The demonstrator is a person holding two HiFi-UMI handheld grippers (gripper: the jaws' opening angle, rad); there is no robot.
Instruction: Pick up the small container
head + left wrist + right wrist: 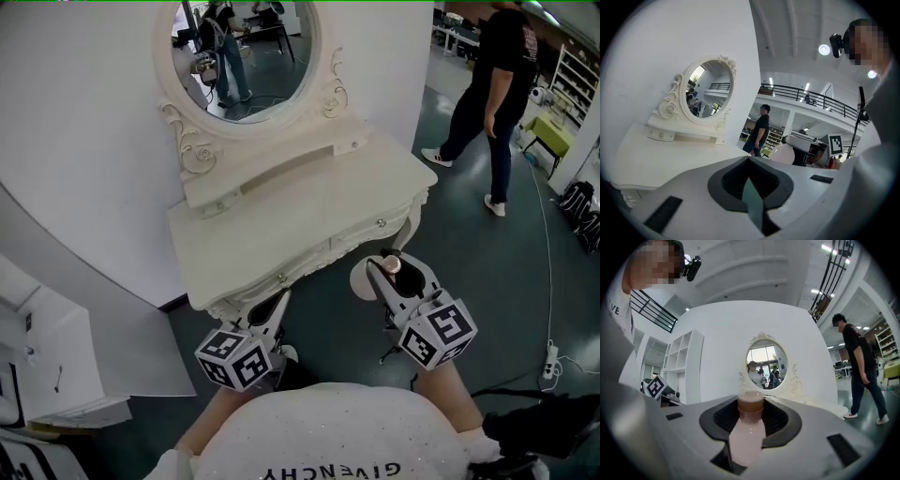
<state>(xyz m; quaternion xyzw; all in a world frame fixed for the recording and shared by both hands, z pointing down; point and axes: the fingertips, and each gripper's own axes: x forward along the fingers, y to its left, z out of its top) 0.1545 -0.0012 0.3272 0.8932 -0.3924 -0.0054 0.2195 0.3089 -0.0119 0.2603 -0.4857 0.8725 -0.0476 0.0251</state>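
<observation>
The small container (749,437) is a pale pink bottle with a brownish cap. It stands upright between the jaws of my right gripper (750,420), which is shut on it. In the head view the container's cap (393,265) shows at the tip of the right gripper (390,272), held in the air in front of the white dressing table (281,225). My left gripper (275,305) hovers at the table's front edge. In the left gripper view the left gripper (751,187) has its jaws together with nothing held.
An oval mirror (246,56) stands on the dressing table against a white wall. A round white stool (364,279) sits below the right gripper. A person in black (492,84) walks at the right. White shelving (47,366) is at the left; a power strip (550,356) lies on the floor.
</observation>
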